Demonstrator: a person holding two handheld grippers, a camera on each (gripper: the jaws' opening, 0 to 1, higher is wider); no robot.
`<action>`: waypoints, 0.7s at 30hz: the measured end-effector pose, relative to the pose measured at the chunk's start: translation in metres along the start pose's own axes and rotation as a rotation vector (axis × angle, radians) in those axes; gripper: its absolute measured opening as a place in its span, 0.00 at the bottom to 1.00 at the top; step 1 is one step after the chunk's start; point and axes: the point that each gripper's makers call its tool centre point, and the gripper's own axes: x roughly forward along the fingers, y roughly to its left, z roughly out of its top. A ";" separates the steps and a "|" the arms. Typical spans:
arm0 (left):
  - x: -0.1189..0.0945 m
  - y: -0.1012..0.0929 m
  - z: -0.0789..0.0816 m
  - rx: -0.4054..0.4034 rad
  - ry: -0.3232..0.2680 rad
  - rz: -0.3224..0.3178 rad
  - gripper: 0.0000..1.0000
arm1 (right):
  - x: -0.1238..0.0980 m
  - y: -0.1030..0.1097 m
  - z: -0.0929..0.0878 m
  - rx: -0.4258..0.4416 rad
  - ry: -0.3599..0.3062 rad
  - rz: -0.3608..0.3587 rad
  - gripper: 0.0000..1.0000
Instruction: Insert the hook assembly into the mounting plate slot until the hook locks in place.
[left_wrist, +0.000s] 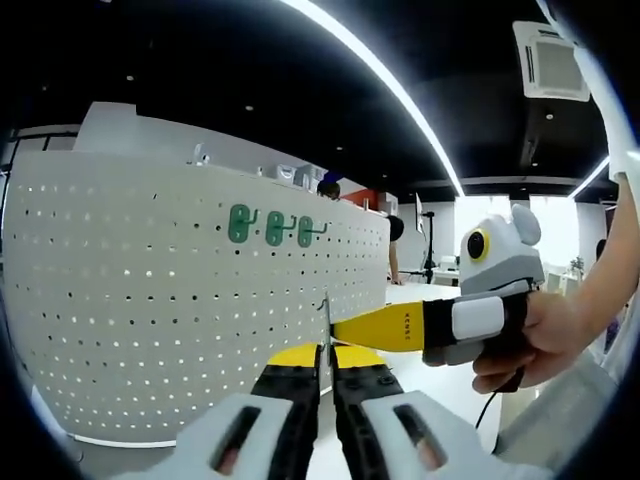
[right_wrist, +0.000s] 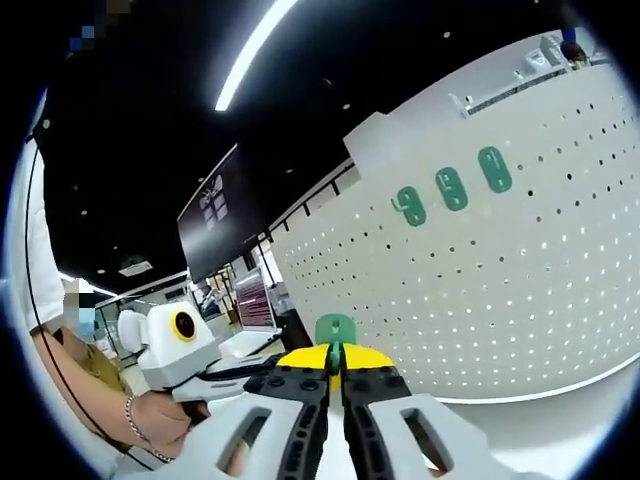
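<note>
A white perforated mounting plate (left_wrist: 150, 290) stands upright, with three green hooks (left_wrist: 272, 226) seated in a row near its top. They also show in the right gripper view as green hooks (right_wrist: 450, 188) on the plate (right_wrist: 520, 300). My left gripper (left_wrist: 325, 352) is shut on a thin piece seen edge-on, the hook assembly (left_wrist: 325, 315), in front of the plate. My right gripper (left_wrist: 345, 330) reaches in from the right and touches that piece. In its own view my right gripper (right_wrist: 335, 358) is shut on the green hook assembly (right_wrist: 335, 328). My left gripper (right_wrist: 272, 368) meets it from the left.
The plate stands on a white tabletop (left_wrist: 440, 370). A person's hand (left_wrist: 540, 340) holds the right gripper, and a hand with a bracelet (right_wrist: 150, 420) holds the left one. Desks, monitors (right_wrist: 255, 300) and people are farther back in the room.
</note>
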 end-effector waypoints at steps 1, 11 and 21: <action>0.000 0.001 -0.001 0.010 0.004 0.005 0.05 | 0.000 0.001 0.000 0.003 0.000 0.005 0.00; -0.001 0.003 -0.018 0.008 0.088 -0.001 0.40 | 0.000 0.002 -0.002 0.007 0.009 0.014 0.00; -0.001 0.007 -0.031 0.006 0.133 0.016 0.73 | -0.001 0.000 -0.004 0.016 0.015 0.007 0.00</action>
